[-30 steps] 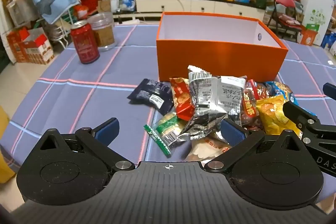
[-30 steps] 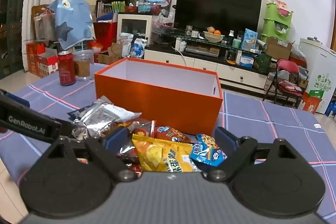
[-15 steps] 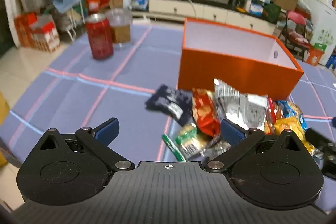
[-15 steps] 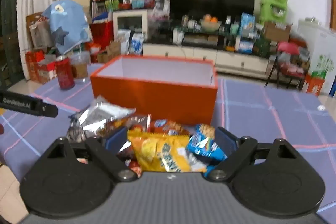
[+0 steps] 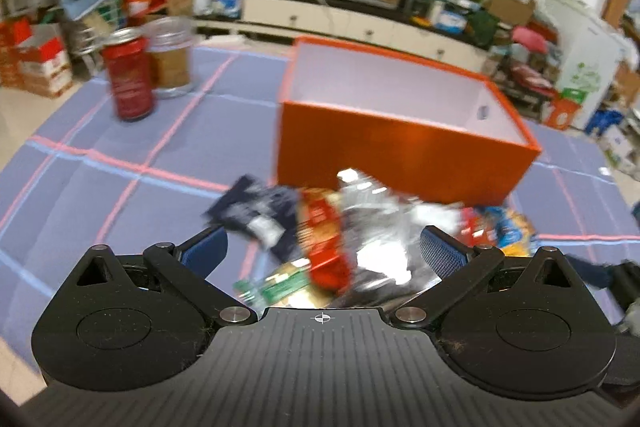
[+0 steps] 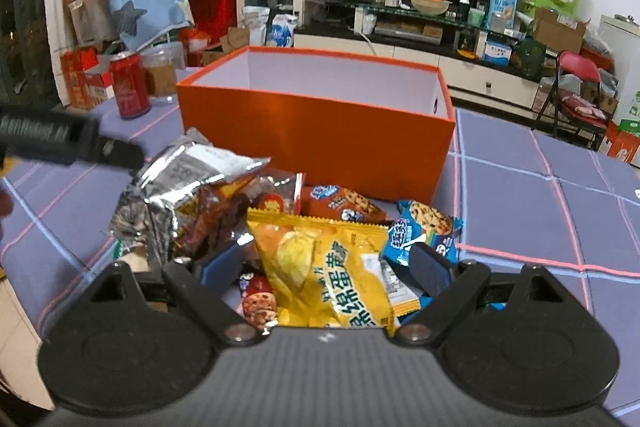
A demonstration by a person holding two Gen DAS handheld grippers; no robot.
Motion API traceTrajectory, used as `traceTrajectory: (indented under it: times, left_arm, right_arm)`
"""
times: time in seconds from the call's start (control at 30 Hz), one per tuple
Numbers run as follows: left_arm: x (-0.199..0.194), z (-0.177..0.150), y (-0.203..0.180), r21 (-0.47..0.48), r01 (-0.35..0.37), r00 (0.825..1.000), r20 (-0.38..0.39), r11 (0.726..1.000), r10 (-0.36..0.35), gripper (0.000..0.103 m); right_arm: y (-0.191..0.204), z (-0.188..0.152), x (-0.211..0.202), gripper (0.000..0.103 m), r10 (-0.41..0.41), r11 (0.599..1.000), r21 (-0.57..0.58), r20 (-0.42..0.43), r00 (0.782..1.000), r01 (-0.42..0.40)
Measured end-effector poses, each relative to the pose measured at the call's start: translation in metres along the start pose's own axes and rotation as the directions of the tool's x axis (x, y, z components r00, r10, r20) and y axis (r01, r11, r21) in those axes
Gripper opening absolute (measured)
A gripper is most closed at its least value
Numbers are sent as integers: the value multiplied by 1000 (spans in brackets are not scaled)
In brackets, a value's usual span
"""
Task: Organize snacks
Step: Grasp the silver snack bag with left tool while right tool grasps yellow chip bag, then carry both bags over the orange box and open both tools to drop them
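A heap of snack packets lies on the purple checked tablecloth (image 5: pixel 100 163) in front of an orange box (image 5: pixel 400 147) (image 6: pixel 320 135), whose white inside shows no packets. My left gripper (image 5: pixel 322 253) is open, low over a red packet (image 5: pixel 324 243) and a silver packet (image 5: pixel 380 227), with a dark blue packet (image 5: pixel 256 211) to the left. My right gripper (image 6: pixel 325 265) is open, its fingers either side of a yellow chip packet (image 6: pixel 328 259). A blue cookie packet (image 6: pixel 424 227) lies by the right finger, and the silver packet (image 6: pixel 188 179) rises at left.
A red can (image 5: pixel 128 79) (image 6: pixel 130 87) and a clear jar (image 5: pixel 170 63) stand at the cloth's far left. The left gripper's black body (image 6: pixel 60 143) reaches in from the left in the right wrist view. Behind the table are a TV, shelves and cartons.
The left gripper has swung right and closer to the heap, and its view is now blurred. The right gripper has come down nearer the yellow packet. Both stay open.
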State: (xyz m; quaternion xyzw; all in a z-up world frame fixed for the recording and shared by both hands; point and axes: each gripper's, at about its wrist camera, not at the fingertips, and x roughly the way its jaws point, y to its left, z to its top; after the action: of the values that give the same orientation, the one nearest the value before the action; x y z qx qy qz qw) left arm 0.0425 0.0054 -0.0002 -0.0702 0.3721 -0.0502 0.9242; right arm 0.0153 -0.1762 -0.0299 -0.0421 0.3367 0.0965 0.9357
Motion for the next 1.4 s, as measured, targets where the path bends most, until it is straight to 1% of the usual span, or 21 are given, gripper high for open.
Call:
traceTrajectory:
  times: [0.1,0.2,0.23,0.3,0.37,0.5,0.6,0.73,0.77,0.8,0.83,0.87,0.9,0.97,1.0,1.03,1.07,1.17,1.27,1.33,1.4]
  left_arm:
    - [13,5,-18,40,15,1000,2,999,-15,88]
    - [20,6,-18,2,25,1000,8,1000,-25,87]
    - [23,5,-16,-1,22,1000,-5,1000,-22,87]
    - [30,4,-12,-7,47,997,-54,999,-47,87]
    - [32,1,-10,-29,54,997,-58,998,-55,89]
    - [32,-2,-13,-1,69,995,-66,998,-69,89]
    - [32,-5,-17,30,42,998,-57,999,-40,89]
    - [35,-10,-22,69,38,997,-69,997,-34,88]
    - [37,-11,-23,79,32,997,-71,996,-26,87]
    - [38,-12,-25,88,23,997,-73,996,-16,85]
    - [40,-14,-26,98,17,997,-76,995,-9,79]
    - [41,-15,-28,109,11,997,-78,994,-3,72]
    - [42,-16,-29,119,9,997,-81,993,0,69]
    - [44,-18,-31,131,21,996,-89,991,-10,60]
    - [44,-19,-31,134,25,996,-90,991,-13,58]
    - [44,-20,-32,140,25,996,-88,990,-12,54]
    - [44,-20,-33,147,26,996,-87,989,-13,48]
    - [43,-21,-35,165,27,997,-80,986,-14,39]
    - [40,-20,-33,162,28,997,-75,986,-15,36]
    - [38,-19,-32,163,17,998,-65,986,-7,36]
    - [33,-18,-32,174,1,999,-44,985,6,35]
  right_arm:
    - [-1,-2,4,90,6,1000,-5,-12,1000,-6]
    - [-3,-1,4,90,9,1000,-10,2,1000,-9]
    - [-4,0,5,90,11,1000,-5,1,1000,-11]
    - [-6,1,10,90,17,1000,12,-15,1000,-17]
    - [-7,2,15,90,24,999,25,-34,999,-24]
    - [-3,-1,19,90,18,1000,23,-59,998,-16]
    - [-2,-1,19,90,15,1000,23,-59,998,-13]
    - [-1,-2,23,88,7,999,34,-79,997,-4]
    - [-2,-2,23,88,7,999,33,-81,997,-4]
    - [-1,-3,24,85,10,999,33,-83,997,-7]
    - [-1,-3,24,82,10,999,31,-84,996,-8]
    - [0,-3,24,81,6,1000,29,-86,996,-4]
    - [0,-4,24,79,3,1000,26,-87,996,-1]
    - [1,-5,25,71,-1,1000,23,-87,996,3]
    - [2,-5,25,69,2,1000,22,-88,996,0]
    - [2,-5,24,69,4,1000,21,-88,996,-3]
    - [3,-5,24,66,5,1000,21,-91,996,-3]
    - [1,-5,23,60,6,999,32,-88,996,-3]
    - [-3,-3,19,57,5,999,53,-73,997,-2]
    - [-5,-1,15,51,6,998,65,-63,998,-2]
    - [-5,1,11,50,4,998,65,-44,999,-1]
